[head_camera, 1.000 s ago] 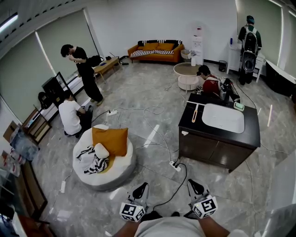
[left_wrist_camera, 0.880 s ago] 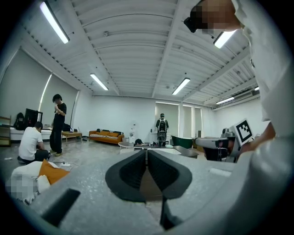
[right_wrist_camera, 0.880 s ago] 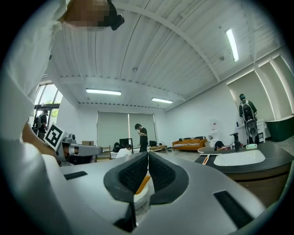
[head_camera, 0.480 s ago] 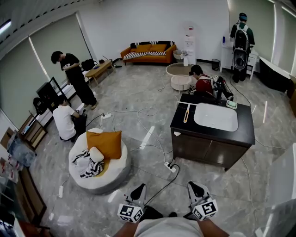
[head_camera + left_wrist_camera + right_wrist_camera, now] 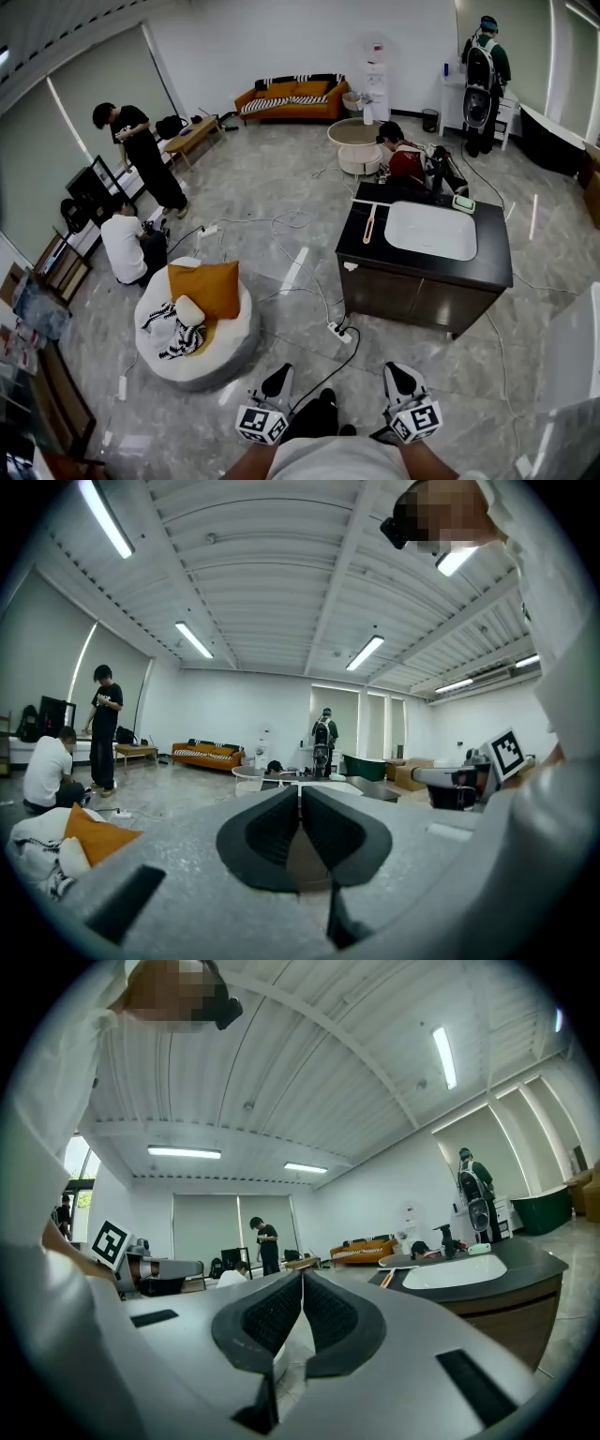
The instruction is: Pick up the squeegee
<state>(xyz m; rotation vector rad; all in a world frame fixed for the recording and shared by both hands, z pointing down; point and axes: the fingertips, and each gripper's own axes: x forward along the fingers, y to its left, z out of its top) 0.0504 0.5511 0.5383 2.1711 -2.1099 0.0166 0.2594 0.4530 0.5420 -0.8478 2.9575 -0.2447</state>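
Note:
The squeegee (image 5: 368, 225), with a pale wooden handle and a white head, lies on the dark counter (image 5: 357, 249) left of the white sink (image 5: 431, 231). In the right gripper view the squeegee (image 5: 387, 1279) shows as a thin strip at the counter's left end. My left gripper (image 5: 278, 379) and right gripper (image 5: 397, 378) are held low near my body, far from the counter, over the grey floor. Both point level. The left gripper (image 5: 300, 794) is shut with nothing in it. The right gripper (image 5: 302, 1279) is shut and empty too.
A round white pouf (image 5: 221, 349) with an orange cushion (image 5: 206, 288) stands at the left. Cables and a power strip (image 5: 339, 333) cross the floor before the counter. Several people are in the room: one crouches behind the counter (image 5: 400, 157). An orange sofa (image 5: 286, 98) lines the far wall.
The counter and the pouf have shifted left and a little up in the head view as I move through the room. Both grippers stay shut and low.

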